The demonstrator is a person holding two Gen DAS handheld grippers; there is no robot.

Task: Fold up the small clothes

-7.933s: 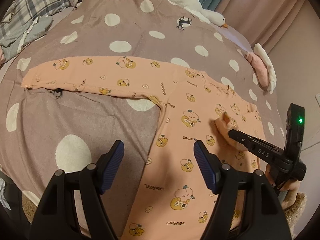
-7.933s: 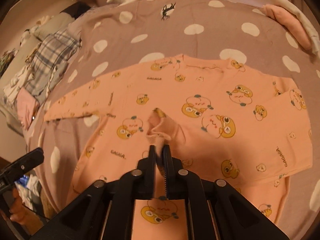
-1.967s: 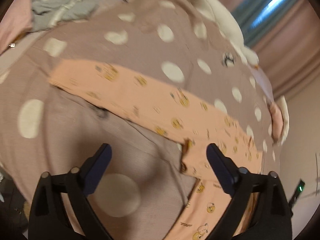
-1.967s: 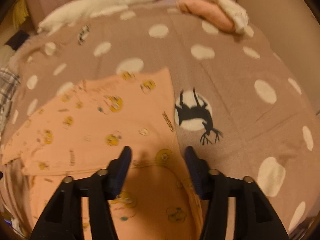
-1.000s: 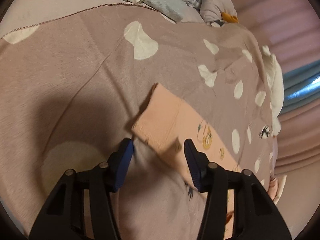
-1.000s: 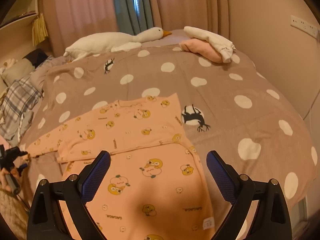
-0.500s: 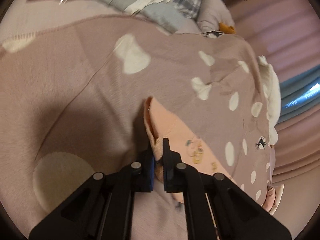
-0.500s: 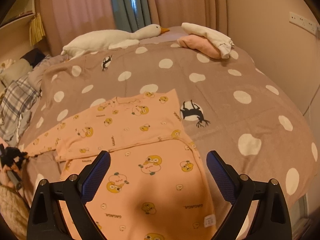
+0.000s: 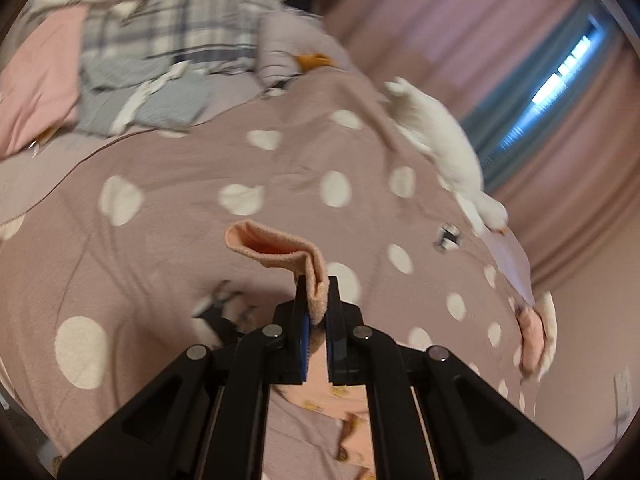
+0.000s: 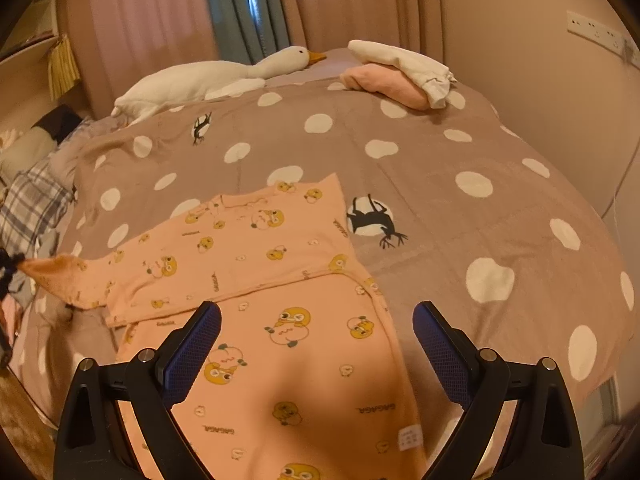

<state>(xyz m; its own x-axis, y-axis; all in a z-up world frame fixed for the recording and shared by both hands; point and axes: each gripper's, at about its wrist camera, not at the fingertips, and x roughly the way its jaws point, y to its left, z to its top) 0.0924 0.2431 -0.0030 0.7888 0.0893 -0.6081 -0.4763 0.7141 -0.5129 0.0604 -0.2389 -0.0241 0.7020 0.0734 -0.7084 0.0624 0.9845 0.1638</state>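
A peach baby garment (image 10: 280, 288) printed with cartoon chicks lies on the spotted bedspread (image 10: 440, 200), its right side folded in. My left gripper (image 9: 317, 304) is shut on the cuff of the left sleeve (image 9: 276, 250), which stands lifted off the bed. In the right wrist view that sleeve (image 10: 64, 276) is stretched up toward the left edge, where the left gripper (image 10: 8, 268) shows as a dark tip. My right gripper (image 10: 316, 336) hovers open over the garment's lower body, nothing between its fingers.
A white goose plush (image 10: 208, 76) lies at the far edge of the bed. Folded pink and white clothes (image 10: 400, 72) sit at the far right. A pile of plaid and grey laundry (image 9: 160, 60) lies left. A wall with a socket strip (image 10: 600, 36) borders the right.
My left gripper closed on the sleeve cuff and lifted it off the bed, rolling as it rose. The right gripper stayed open and still.
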